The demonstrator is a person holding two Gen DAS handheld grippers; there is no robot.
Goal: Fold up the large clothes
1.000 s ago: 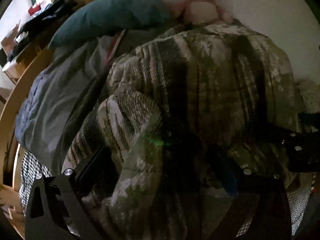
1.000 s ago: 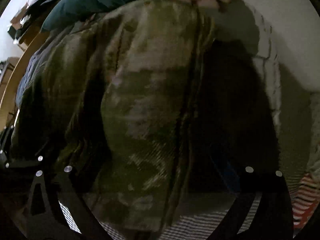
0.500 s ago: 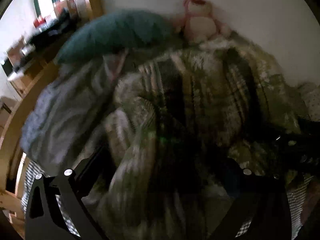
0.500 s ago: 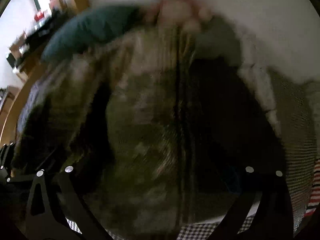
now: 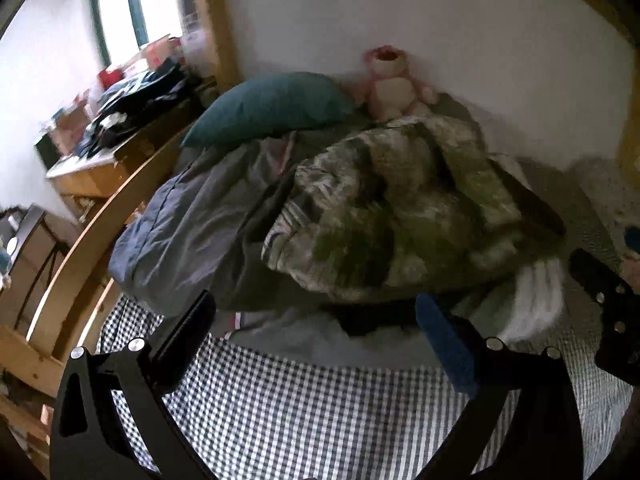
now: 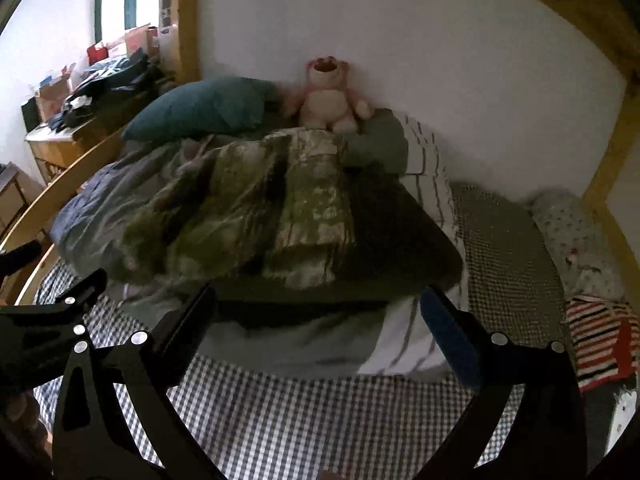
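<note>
A green and white plaid garment (image 5: 400,208) lies bunched on top of a pile of clothes on the bed; it also shows in the right wrist view (image 6: 280,208). My left gripper (image 5: 316,320) is open and empty, pulled back from the pile above the checked sheet (image 5: 320,412). My right gripper (image 6: 320,312) is open and empty, also back from the pile. The right gripper's arm shows at the right edge of the left wrist view (image 5: 608,308).
A teal pillow (image 5: 272,108) and a pink plush bear (image 5: 392,80) sit at the wall. A grey-blue duvet (image 5: 192,232) lies left of the garment. A wooden bed rail (image 5: 80,248) runs along the left. Striped clothes (image 6: 600,340) lie at the right.
Both grippers have let go of the plaid garment and drawn back from it. The garment now lies on the pile, and the checked sheet shows below the fingers.
</note>
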